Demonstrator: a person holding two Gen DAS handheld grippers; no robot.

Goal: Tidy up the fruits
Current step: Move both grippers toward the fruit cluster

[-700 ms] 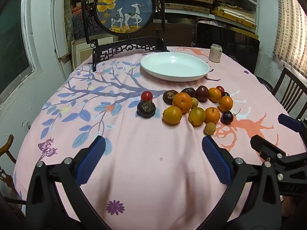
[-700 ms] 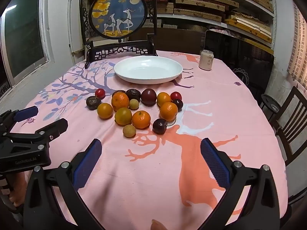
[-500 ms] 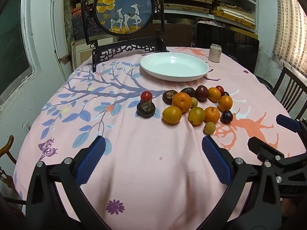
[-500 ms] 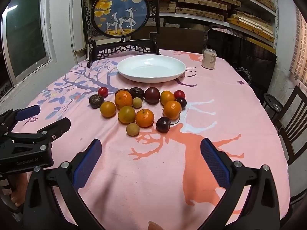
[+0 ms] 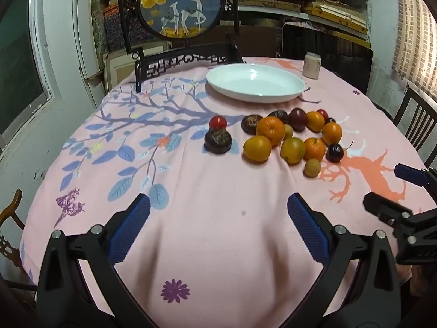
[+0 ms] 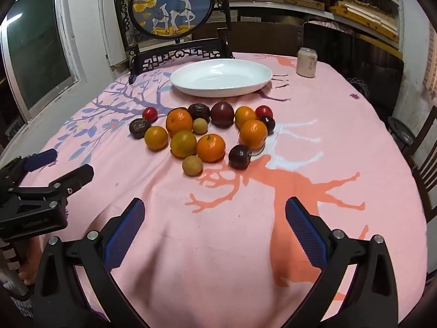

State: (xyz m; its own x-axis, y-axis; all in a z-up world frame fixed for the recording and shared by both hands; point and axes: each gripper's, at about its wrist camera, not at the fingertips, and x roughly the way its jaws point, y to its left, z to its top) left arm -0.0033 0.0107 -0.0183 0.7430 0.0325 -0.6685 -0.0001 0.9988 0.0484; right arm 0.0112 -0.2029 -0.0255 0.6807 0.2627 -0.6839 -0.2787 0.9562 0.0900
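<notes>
Left gripper (image 5: pixel 218 218): jaws spread wide, holding nothing, above the pink tablecloth (image 5: pixel 207 191) short of the fruit. Right gripper (image 6: pixel 214 218): likewise released and empty. The fruit cluster (image 6: pixel 202 134) lies loose on the cloth between the grippers and the white oval dish (image 6: pixel 221 78); no fruit is in the dish. A pale longan (image 6: pixel 192 165) and a dark cherry (image 6: pixel 239 156) lie nearest the right gripper. A drink can (image 6: pixel 307 62) stands beyond the dish.
</notes>
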